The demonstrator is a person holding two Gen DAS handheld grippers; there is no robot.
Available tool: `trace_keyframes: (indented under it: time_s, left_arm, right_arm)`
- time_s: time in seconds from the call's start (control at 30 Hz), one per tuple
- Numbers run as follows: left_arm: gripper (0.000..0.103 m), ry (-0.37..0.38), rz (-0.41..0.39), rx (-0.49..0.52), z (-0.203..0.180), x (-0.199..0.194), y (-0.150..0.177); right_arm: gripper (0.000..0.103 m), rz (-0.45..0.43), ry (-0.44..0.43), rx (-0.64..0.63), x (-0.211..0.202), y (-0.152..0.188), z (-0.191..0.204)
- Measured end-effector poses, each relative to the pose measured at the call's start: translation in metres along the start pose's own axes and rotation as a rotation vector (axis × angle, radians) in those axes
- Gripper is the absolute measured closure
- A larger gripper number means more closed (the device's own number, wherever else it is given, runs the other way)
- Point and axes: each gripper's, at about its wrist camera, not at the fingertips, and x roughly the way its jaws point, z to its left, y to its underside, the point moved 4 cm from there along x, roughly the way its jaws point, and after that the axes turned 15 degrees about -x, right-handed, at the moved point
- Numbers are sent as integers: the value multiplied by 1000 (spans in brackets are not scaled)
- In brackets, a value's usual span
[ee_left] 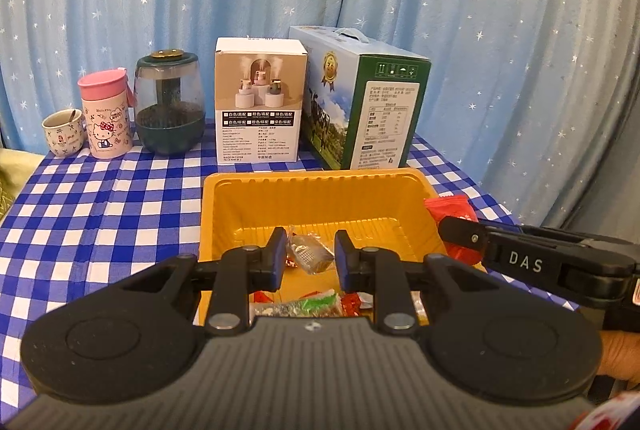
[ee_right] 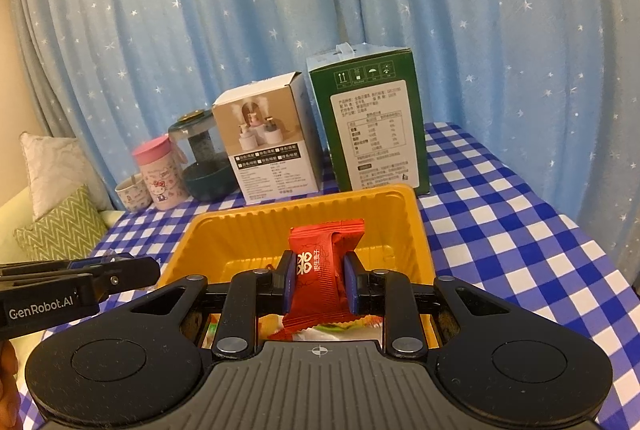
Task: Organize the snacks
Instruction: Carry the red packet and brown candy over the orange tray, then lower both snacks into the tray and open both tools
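The right gripper (ee_right: 316,284) pinches a red snack packet (ee_right: 326,266) between its blue pads, held upright over the near part of the yellow tray (ee_right: 416,238); the packet is glossy, crimped at the top, with white characters. The left gripper (ee_left: 310,258) is nearly closed on a small clear-wrapped sweet (ee_left: 310,250), it seems, though the grip is hard to confirm. More bright wrappers (ee_left: 320,304) lie in the tray's near end.
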Motion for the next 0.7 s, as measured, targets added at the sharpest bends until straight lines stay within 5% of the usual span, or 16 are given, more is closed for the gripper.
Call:
trace_keyframes:
  time_s: [0.57, 0.7]
  left_arm:
    - [80, 2, 71, -60, 23, 58, -3]
    - [67, 4, 80, -93, 28, 63, -3]
  right_arm:
    - [77, 36, -2, 51, 45, -1, -7]
    - [77, 45, -4, 51, 48, 1, -7]
